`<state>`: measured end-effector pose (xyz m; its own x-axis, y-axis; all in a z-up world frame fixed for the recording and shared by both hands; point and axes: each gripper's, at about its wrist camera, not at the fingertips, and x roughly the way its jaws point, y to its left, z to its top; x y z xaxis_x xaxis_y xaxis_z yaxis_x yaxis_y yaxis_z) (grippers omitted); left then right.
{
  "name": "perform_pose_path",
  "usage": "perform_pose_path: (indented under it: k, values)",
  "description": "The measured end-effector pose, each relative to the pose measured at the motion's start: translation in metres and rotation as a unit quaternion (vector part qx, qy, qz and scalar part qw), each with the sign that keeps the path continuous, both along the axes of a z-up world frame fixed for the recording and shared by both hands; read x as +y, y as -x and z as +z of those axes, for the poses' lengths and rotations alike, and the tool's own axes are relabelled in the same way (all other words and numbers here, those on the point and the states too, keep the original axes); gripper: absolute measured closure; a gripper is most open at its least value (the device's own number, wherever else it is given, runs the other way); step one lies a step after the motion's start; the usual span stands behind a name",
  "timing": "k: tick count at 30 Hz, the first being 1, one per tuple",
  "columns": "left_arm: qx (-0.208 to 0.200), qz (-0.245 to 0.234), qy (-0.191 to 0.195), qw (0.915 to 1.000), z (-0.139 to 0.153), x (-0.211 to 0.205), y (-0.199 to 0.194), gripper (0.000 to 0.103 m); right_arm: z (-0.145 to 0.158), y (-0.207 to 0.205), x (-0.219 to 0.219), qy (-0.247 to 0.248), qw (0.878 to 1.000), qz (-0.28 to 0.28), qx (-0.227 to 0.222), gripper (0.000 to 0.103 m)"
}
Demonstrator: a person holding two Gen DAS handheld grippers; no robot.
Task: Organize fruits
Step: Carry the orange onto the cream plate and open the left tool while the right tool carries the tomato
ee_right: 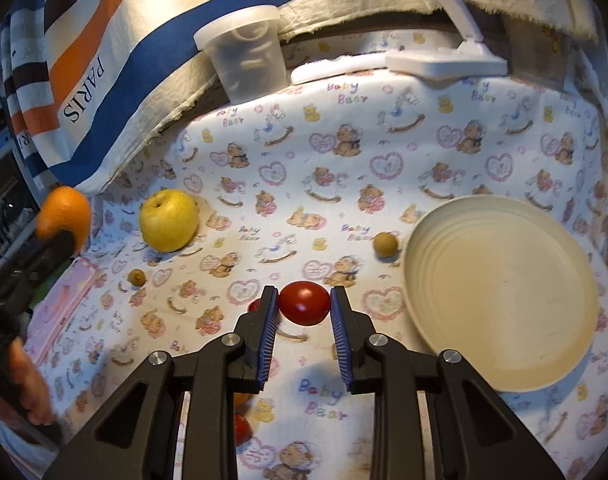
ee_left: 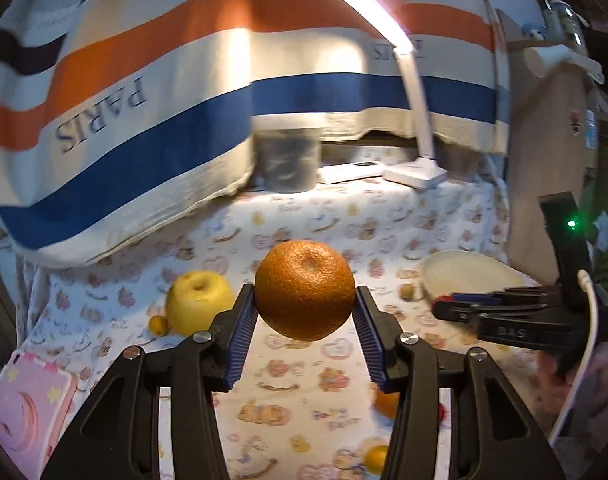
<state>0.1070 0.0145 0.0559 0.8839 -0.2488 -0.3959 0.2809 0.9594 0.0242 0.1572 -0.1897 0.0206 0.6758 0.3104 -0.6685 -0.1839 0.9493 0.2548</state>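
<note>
Both hands are loaded here! The left gripper [ee_left: 306,300] is clamped on a big orange [ee_left: 305,290], squeezed at its widest sides between the blue ribbed pads [ee_left: 241,344], and the fruit hangs clear above the table [ee_left: 304,380] with its dimpled end turned up, a grip across the middle that should keep a round, heavy thing from rolling out. Over on the other side, the right gripper [ee_right: 304,306] has a small red tomato [ee_right: 304,303] pinched between its fingertips, lengthwise between the pads, held just above the bear-print cloth. And look where it is pointing: the cream plate [ee_right: 500,376] sits empty just to its right, which looks very much like the collecting spot, so I'd judge the tomato is the first to go in. Still waiting on the cloth: a yellow apple [ee_right: 169,220] off to the left, a little brownish round fruit [ee_right: 385,244] right beside the plate's rim, another small one [ee_right: 137,277] near the pink box [ee_right: 59,308], and more red and orange pieces half hidden under the right gripper's frame. A lidded plastic tub [ee_right: 247,60] and the lamp base [ee_right: 444,64] stand at the back, out of the way. Early days, I'd say; nothing is on the plate yet.
</note>
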Motion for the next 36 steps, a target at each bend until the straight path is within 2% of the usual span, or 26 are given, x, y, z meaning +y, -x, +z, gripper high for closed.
perform_pose_path:
  k: [3, 9, 13, 16, 20, 24, 26, 29, 33, 36]
  values:
    - [0.002, -0.029, -0.004, 0.9996, 0.010, -0.012, 0.001, 0.056, 0.016, 0.006, -0.008, -0.011, 1.000, 0.000, -0.003, 0.076]
    - [0.011, -0.075, -0.028, 0.9968, 0.023, -0.053, -0.009, 0.056, 0.053, 0.022, -0.038, 0.005, 0.998, -0.031, -0.053, 0.076]
    - [0.054, -0.137, -0.048, 0.9879, 0.015, -0.099, -0.032, 0.056, 0.059, 0.024, -0.069, 0.038, 0.995, -0.069, -0.066, 0.076]
    - [0.101, -0.169, -0.063, 0.9784, -0.001, -0.137, -0.055, 0.056, 0.054, 0.023, -0.094, 0.051, 0.992, -0.100, -0.059, 0.076]
    - [0.116, -0.175, -0.097, 0.9730, -0.021, -0.177, -0.073, 0.056, 0.030, 0.017, -0.129, 0.045, 0.989, -0.141, -0.023, 0.076]
    - [0.177, -0.199, -0.076, 0.9611, -0.038, -0.201, -0.093, 0.056, 0.007, 0.003, -0.151, 0.039, 0.985, -0.168, 0.029, 0.076]
    - [0.186, -0.195, -0.089, 0.9589, -0.044, -0.210, -0.098, 0.056, 0.002, 0.000, -0.153, 0.060, 0.982, -0.173, 0.040, 0.076]
    - [0.192, -0.189, -0.114, 0.9562, -0.052, -0.220, -0.103, 0.056, 0.003, 0.000, -0.154, 0.060, 0.983, -0.167, 0.038, 0.076]
    - [0.225, -0.178, -0.093, 0.9534, -0.060, -0.219, -0.115, 0.056, 0.000, -0.001, -0.153, 0.077, 0.980, -0.177, 0.045, 0.076]
    - [0.218, -0.174, -0.106, 0.9543, -0.067, -0.221, -0.115, 0.056, -0.006, -0.004, -0.155, 0.052, 0.983, -0.166, 0.060, 0.076]
